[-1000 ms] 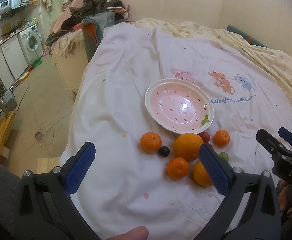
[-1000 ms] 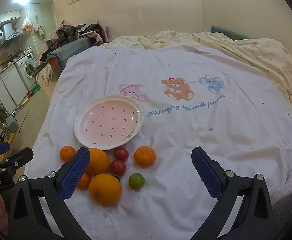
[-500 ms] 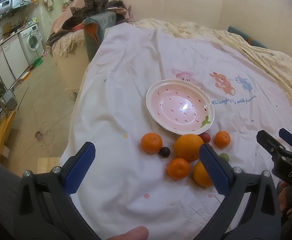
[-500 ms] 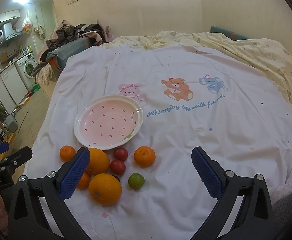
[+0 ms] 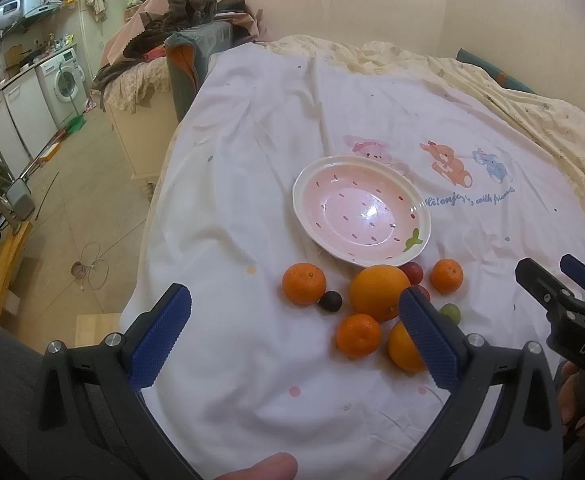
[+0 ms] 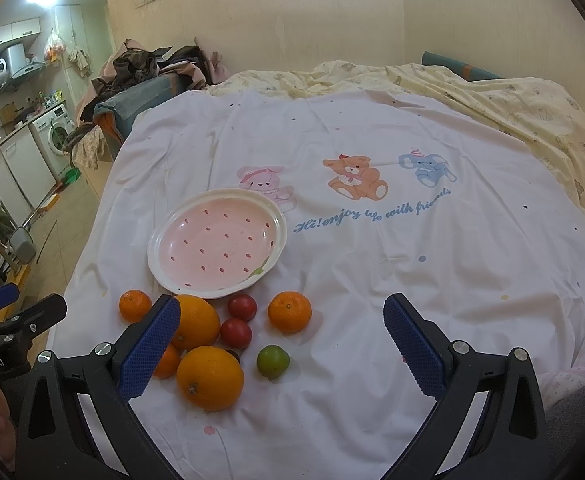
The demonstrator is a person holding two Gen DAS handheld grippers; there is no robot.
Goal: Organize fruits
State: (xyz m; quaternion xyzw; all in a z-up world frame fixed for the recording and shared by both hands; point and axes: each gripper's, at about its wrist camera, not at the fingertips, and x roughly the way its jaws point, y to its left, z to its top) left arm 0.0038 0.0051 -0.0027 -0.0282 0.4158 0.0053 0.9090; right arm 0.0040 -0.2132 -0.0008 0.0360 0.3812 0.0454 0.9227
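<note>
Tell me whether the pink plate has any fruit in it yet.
Empty. The pink plate shows only its bare speckled surface in both views; every fruit, such as the large orange, lies on the sheet beside it.

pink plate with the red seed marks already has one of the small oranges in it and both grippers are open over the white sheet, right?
Not quite: the pink plate with red seed marks holds nothing. All the fruit, including the small orange tangerine, lies on the white cartoon-print sheet beside the plate, as the right wrist view shows. The left gripper and right gripper are indeed both open.
</note>
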